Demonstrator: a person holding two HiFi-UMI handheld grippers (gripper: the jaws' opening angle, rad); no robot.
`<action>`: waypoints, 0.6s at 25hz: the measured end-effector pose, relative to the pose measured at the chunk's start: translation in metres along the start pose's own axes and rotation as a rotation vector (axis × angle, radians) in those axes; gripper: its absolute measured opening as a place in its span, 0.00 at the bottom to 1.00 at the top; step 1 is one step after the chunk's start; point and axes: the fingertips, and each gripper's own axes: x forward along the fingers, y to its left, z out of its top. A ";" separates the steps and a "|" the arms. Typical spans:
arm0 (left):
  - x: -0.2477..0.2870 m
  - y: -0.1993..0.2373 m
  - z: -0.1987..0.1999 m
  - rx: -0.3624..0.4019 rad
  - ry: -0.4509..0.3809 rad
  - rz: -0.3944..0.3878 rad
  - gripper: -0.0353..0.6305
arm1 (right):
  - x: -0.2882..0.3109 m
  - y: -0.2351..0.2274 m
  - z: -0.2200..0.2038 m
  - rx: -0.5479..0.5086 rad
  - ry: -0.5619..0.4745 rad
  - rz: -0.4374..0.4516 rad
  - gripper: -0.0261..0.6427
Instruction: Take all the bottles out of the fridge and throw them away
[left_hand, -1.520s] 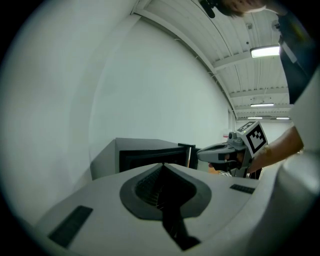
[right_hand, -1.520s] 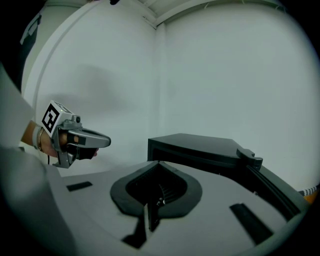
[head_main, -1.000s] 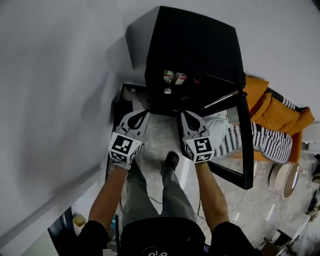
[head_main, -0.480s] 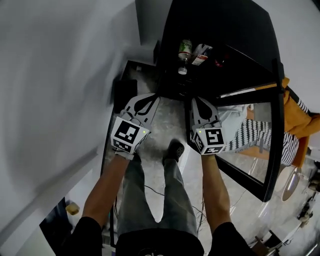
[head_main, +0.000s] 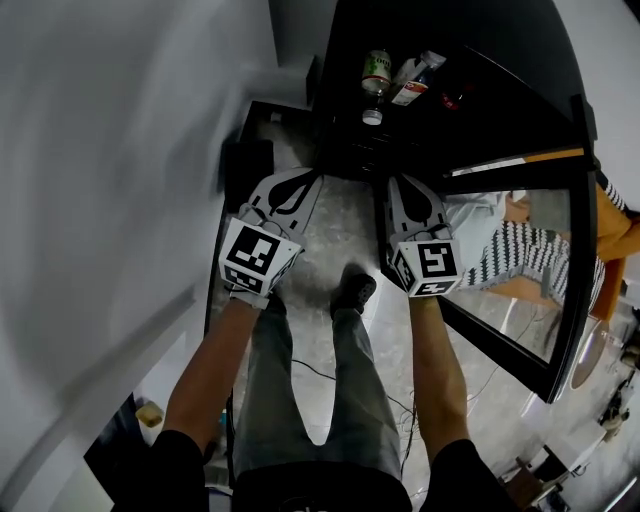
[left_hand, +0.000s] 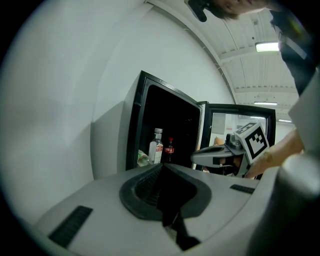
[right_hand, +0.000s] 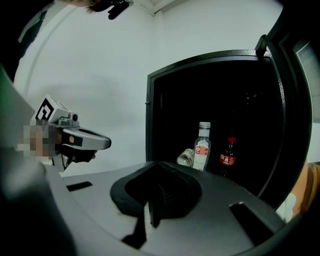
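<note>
The black fridge (head_main: 440, 40) stands open in front of me, with three bottles inside. A clear bottle with a red label (right_hand: 202, 147) stands upright, a small cola bottle (right_hand: 228, 156) stands to its right, and a green-labelled bottle (right_hand: 185, 157) lies to its left. The same three show in the left gripper view: the clear bottle (left_hand: 156, 147), the cola bottle (left_hand: 169, 150) and the lying bottle (left_hand: 143, 158). My left gripper (head_main: 310, 179) and right gripper (head_main: 398, 182) hang side by side just short of the fridge mouth. Both are shut, with nothing between their jaws.
The fridge's glass door (head_main: 560, 250) swings out to the right, beside my right gripper. A white wall (head_main: 110, 150) runs along the left. The person's legs and a dark shoe (head_main: 352, 290) stand on the grey floor below the grippers. Striped and orange cloth (head_main: 520, 262) shows through the door glass.
Both grippers have sunk lower in front of the fridge, still side by side and shut. The fridge and its bottles now sit higher in the head view.
</note>
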 end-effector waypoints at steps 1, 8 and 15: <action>0.001 0.000 -0.001 0.000 -0.002 -0.003 0.06 | 0.001 -0.002 -0.001 0.003 -0.002 -0.006 0.04; 0.012 0.002 -0.004 0.007 0.009 -0.016 0.06 | 0.019 -0.024 0.000 0.004 -0.026 -0.062 0.04; 0.031 0.000 0.022 0.036 -0.035 -0.035 0.06 | 0.044 -0.065 0.025 0.028 -0.078 -0.149 0.04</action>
